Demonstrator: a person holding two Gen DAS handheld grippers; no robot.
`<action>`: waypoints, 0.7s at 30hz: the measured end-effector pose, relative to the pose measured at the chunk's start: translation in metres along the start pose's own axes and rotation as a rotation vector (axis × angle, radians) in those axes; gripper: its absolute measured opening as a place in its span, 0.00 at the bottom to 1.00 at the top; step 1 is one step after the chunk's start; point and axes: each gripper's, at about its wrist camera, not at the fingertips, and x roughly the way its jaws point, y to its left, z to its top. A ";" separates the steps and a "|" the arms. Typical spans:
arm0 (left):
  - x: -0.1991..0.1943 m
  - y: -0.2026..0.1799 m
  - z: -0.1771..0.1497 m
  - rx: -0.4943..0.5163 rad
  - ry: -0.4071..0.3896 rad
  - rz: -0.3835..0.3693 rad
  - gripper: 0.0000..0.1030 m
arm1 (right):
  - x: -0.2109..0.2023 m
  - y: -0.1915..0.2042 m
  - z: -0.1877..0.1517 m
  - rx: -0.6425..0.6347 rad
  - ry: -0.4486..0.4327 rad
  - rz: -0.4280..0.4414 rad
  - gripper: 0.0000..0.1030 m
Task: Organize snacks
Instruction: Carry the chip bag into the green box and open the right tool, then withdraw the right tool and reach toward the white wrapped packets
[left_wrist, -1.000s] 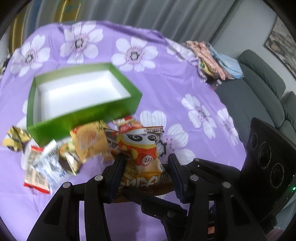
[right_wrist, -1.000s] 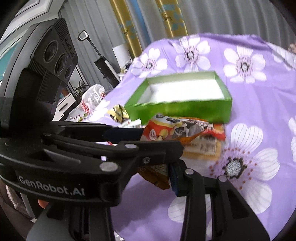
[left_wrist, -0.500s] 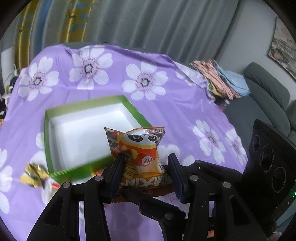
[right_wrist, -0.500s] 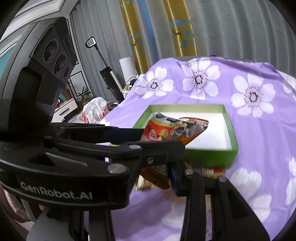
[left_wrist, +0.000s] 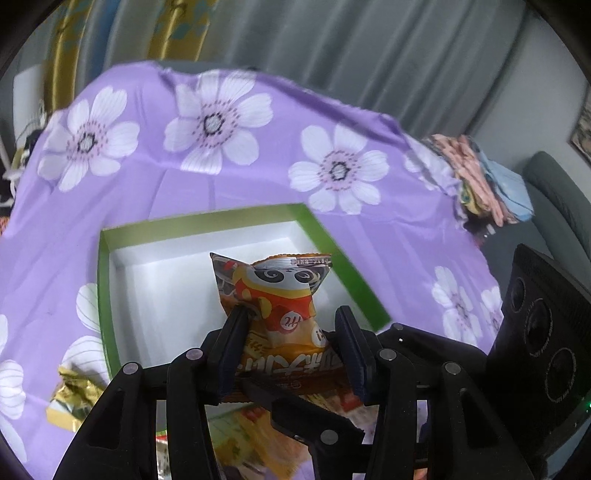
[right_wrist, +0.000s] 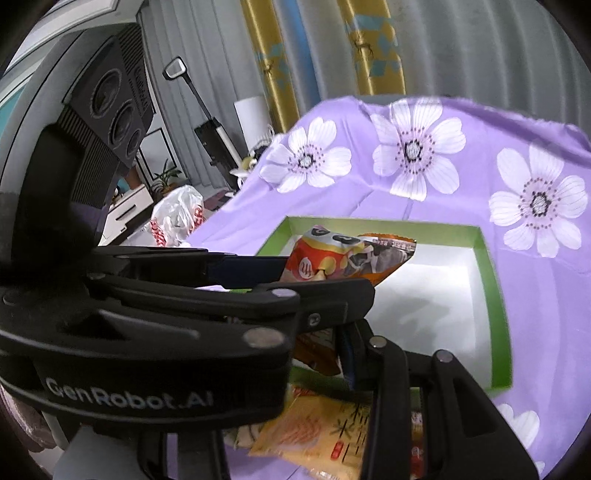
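Note:
An orange snack bag with a panda face (left_wrist: 273, 291) hangs over the white inside of the green box (left_wrist: 105, 295). My left gripper (left_wrist: 291, 317) is shut on the bag's middle, one pad on each side. In the right wrist view the same bag (right_wrist: 340, 254) sticks out past the left gripper (right_wrist: 325, 277), above the box (right_wrist: 487, 266). My right gripper (right_wrist: 314, 350) sits just below, its blue pad (right_wrist: 347, 354) against the bag's lower end. Its other finger is hidden behind the left gripper. The right gripper's housing (left_wrist: 535, 350) shows at the right.
Loose snacks lie on the purple floral cloth (left_wrist: 258, 177) near the box's front: a gold wrapper (left_wrist: 70, 391) and yellow packets (right_wrist: 325, 424). Folded clothes (left_wrist: 480, 177) sit at the table's far right by a grey sofa (left_wrist: 554, 192). A plastic bag (right_wrist: 177, 214) lies off the left edge.
Both grippers carried the panda bag forward, from above the loose snack pile to over the green box. The grip on the bag looks the same.

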 end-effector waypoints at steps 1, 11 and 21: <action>0.005 0.004 0.000 -0.012 0.010 0.002 0.47 | 0.006 -0.002 0.000 0.009 0.014 0.003 0.42; 0.023 0.015 -0.002 -0.030 0.041 0.071 0.80 | 0.023 -0.013 -0.005 0.098 0.045 -0.050 0.61; -0.013 0.002 -0.019 0.024 -0.024 0.155 0.95 | -0.037 0.001 -0.017 0.103 -0.034 -0.126 0.77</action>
